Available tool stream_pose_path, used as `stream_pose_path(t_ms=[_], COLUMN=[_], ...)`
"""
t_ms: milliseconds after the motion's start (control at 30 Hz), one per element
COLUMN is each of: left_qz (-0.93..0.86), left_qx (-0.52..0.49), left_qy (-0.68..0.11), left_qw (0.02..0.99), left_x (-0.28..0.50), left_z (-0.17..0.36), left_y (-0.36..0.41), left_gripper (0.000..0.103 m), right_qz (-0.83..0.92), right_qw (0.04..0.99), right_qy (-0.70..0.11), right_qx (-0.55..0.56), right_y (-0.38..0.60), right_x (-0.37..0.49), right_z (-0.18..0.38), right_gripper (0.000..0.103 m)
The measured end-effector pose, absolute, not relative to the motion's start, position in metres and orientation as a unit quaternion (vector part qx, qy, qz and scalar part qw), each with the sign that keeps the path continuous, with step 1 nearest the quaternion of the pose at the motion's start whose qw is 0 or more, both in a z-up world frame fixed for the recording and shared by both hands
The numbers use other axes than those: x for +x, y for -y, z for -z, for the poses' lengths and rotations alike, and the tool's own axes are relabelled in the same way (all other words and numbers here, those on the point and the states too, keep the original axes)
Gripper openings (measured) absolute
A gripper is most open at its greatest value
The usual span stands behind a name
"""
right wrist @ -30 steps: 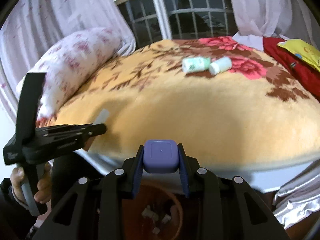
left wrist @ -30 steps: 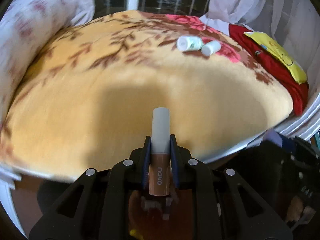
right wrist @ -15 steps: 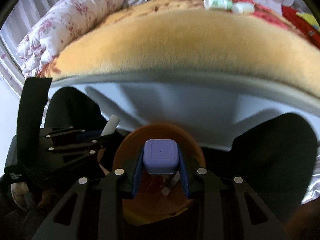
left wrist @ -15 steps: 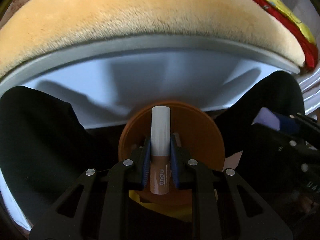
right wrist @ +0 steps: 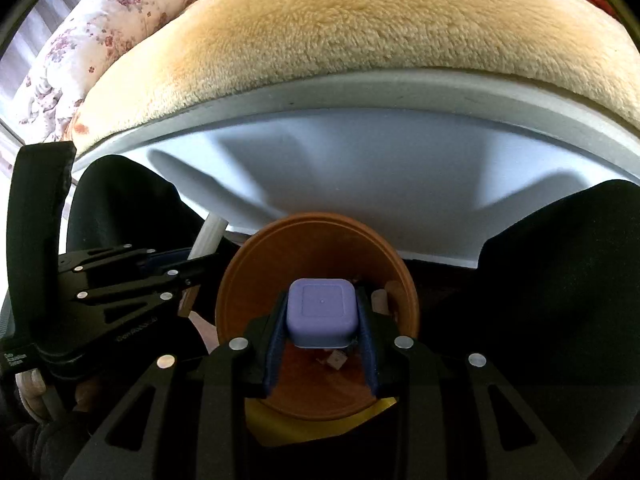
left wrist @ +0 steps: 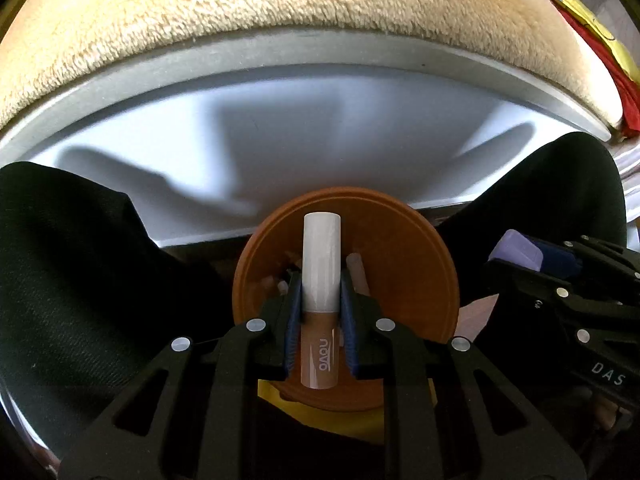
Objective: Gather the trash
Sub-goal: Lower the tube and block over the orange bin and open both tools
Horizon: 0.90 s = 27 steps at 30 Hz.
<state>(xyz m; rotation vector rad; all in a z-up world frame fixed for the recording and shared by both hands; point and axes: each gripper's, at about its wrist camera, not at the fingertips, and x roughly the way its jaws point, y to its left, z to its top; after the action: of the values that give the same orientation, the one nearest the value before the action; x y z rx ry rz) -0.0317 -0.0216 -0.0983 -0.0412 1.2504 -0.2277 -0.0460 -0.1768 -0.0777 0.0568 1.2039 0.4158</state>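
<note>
My left gripper is shut on a brown tube with a white cap and holds it over the mouth of a brown round bin. My right gripper is shut on a small purple square case and holds it over the same bin. Small scraps lie in the bin's bottom. The right gripper with the case shows at the right of the left wrist view. The left gripper with the tube's cap shows at the left of the right wrist view.
A bed with a fuzzy yellow blanket and a grey-white side stands just behind the bin. Black-clothed legs flank the bin on both sides. A floral pillow lies at the bed's left. Something yellow lies under the bin.
Both grippers swung down from the bed top to the bin between the legs, then came closer over its mouth. Each still holds its item.
</note>
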Motion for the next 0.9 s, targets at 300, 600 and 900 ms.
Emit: stream_pose_path(t_ms=[300, 600, 900], left_qz=[0.083, 0.079, 0.065], left_qx=[-0.002, -0.009, 0.003], left_qy=[-0.581, -0.588, -0.563], left_qw=[0.810, 0.805, 0.824], left_x=[-0.033, -0.033, -0.036], left_z=[0.095, 0.096, 0.076], left_y=[0.022, 0.019, 0.018], left_gripper=[0.088, 0.088, 0.088], right_qz=[-0.180, -0.168, -0.156], right_qw=[0.810, 0.819, 0.840], right_qy=[-0.557, -0.547, -0.518], right_qx=[0.025, 0.042, 0.049], right_y=[0.177, 0.191, 0.205], right_x=[-0.046, -0.049, -0.050], right_z=[0.074, 0.068, 0.038], right_gripper=[0.064, 0.064, 0.066])
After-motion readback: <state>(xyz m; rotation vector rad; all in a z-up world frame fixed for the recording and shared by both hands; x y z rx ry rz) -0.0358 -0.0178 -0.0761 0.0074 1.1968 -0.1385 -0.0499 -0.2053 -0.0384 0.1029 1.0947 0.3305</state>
